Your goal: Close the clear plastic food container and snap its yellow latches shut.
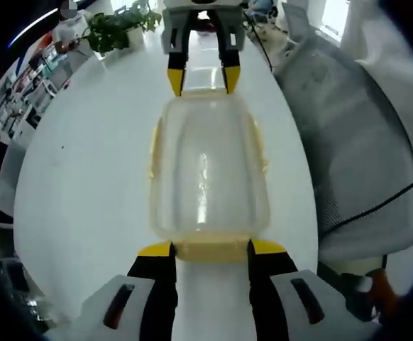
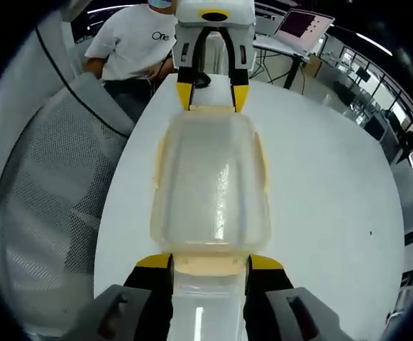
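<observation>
The clear plastic container (image 1: 206,170) lies lengthwise on the white table (image 1: 86,185) with its lid on. Pale yellow latches (image 1: 154,150) run along its long sides, and a yellow end latch (image 1: 211,250) faces me. My left gripper (image 1: 211,249) stands open, its yellow-tipped jaws either side of that end latch. My right gripper (image 1: 203,79) meets the container's far end, also open. In the right gripper view the container (image 2: 210,185) is seen from the other end: the right gripper (image 2: 210,264) straddles the near end latch (image 2: 208,264), and the left gripper (image 2: 212,96) is at the far end.
A grey mesh chair (image 1: 355,163) stands close to the table's edge, with a black cable across it. A potted plant (image 1: 118,28) sits at the table's far end. A person in a white T-shirt (image 2: 132,42) is beyond the table, and a laptop (image 2: 302,28) is behind.
</observation>
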Available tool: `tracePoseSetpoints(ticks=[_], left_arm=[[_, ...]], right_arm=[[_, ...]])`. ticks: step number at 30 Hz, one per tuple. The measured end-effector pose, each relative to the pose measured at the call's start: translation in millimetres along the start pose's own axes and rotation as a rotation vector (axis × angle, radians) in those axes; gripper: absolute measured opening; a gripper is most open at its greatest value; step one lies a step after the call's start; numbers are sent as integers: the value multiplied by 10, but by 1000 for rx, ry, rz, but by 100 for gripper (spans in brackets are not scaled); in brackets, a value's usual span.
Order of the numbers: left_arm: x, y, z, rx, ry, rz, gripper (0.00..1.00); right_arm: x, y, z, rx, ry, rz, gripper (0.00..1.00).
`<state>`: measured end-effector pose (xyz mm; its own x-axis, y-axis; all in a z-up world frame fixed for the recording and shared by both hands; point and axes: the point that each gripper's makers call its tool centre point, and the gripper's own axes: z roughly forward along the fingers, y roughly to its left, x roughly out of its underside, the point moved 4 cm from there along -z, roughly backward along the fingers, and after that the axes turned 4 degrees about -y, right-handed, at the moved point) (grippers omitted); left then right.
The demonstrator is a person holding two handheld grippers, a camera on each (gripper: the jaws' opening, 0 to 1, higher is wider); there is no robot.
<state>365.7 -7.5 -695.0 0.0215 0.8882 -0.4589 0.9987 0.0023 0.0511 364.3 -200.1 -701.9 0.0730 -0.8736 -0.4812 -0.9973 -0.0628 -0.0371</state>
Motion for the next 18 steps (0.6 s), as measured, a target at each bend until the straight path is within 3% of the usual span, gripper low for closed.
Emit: tracePoseSetpoints(ticks=[18], left_arm=[[-386,-3,-145,-2,5,18,36]], right_arm=[[81,39,-406,22,-12,-5,37]])
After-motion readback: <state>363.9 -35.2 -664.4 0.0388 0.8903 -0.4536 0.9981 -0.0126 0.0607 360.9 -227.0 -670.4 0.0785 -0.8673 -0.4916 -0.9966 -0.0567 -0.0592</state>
